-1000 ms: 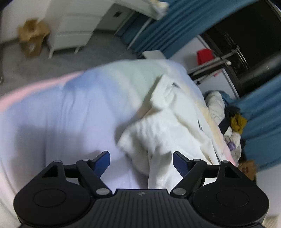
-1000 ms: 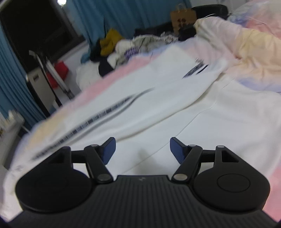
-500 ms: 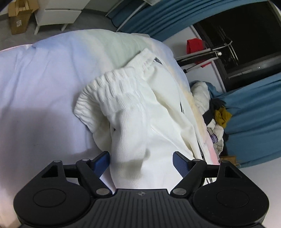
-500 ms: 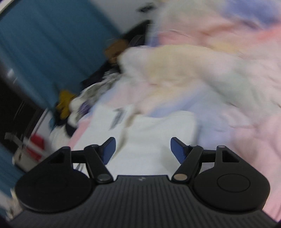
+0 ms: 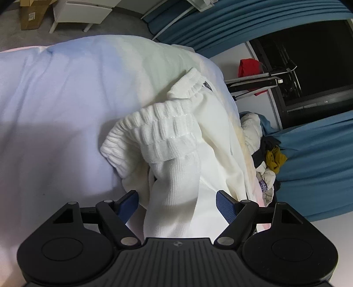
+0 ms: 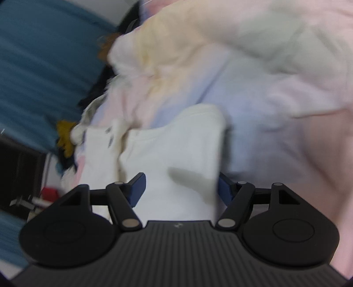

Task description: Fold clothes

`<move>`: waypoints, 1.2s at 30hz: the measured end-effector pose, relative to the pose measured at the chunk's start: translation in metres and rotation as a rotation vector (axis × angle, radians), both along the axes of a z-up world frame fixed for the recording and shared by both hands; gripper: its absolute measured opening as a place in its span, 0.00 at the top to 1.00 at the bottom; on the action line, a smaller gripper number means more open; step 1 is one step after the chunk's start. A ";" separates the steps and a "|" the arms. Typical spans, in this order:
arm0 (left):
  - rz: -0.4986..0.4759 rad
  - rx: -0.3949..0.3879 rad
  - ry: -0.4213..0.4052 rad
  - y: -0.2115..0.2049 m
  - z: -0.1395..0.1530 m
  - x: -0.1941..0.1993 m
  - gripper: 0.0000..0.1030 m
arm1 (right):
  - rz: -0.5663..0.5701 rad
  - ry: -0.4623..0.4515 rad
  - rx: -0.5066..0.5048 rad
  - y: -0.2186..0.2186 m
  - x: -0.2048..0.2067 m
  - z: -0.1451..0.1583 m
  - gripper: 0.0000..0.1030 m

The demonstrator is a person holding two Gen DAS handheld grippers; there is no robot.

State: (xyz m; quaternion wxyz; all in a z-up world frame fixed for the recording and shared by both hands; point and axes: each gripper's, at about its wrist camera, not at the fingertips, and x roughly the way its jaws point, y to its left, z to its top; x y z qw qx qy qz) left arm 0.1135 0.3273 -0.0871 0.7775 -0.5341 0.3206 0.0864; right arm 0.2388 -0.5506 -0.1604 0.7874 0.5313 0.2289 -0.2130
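A white garment point(image 5: 176, 154) with ribbed elastic cuffs lies bunched on the pastel bedspread point(image 5: 55, 99). My left gripper point(image 5: 177, 203) is open, its blue pads either side of a ribbed sleeve or leg of the garment. In the right wrist view the same white garment point(image 6: 176, 150) shows a flat hemmed end, blurred. My right gripper point(image 6: 181, 187) is open around that end, its right pad partly hidden behind the cloth edge.
A pile of other clothes point(image 5: 267, 159) lies at the bed's far edge before blue curtains point(image 5: 320, 165). A white drawer unit point(image 5: 83, 13) and a cardboard box point(image 5: 33, 13) stand on the floor. A rumpled pastel duvet point(image 6: 253, 55) rises beyond the right gripper.
The left gripper moved closer over the garment's ribbed end, which now lies between its pads. The right gripper swung from the garment's striped middle to its hemmed end.
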 end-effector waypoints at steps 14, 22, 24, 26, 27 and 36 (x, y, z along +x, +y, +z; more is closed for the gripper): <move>-0.105 0.016 -0.040 -0.019 0.009 -0.009 0.30 | -0.036 -0.085 -0.230 0.020 0.013 0.038 0.92; -0.116 -0.051 0.080 -0.019 -0.011 0.006 0.49 | -0.089 -0.136 -0.322 0.027 0.001 0.059 0.92; -0.114 -0.062 0.088 -0.018 -0.015 0.009 0.56 | -0.091 -0.100 -0.324 0.027 0.003 0.056 0.92; -0.108 -0.059 0.081 -0.018 -0.016 0.013 0.57 | -0.093 -0.073 -0.326 0.027 0.003 0.052 0.92; -0.104 -0.055 0.077 -0.018 -0.016 0.014 0.57 | -0.094 -0.088 -0.331 0.027 0.002 0.053 0.92; -0.083 0.000 0.070 -0.017 -0.014 0.019 0.78 | -0.082 -0.142 -0.397 0.040 0.000 0.066 0.92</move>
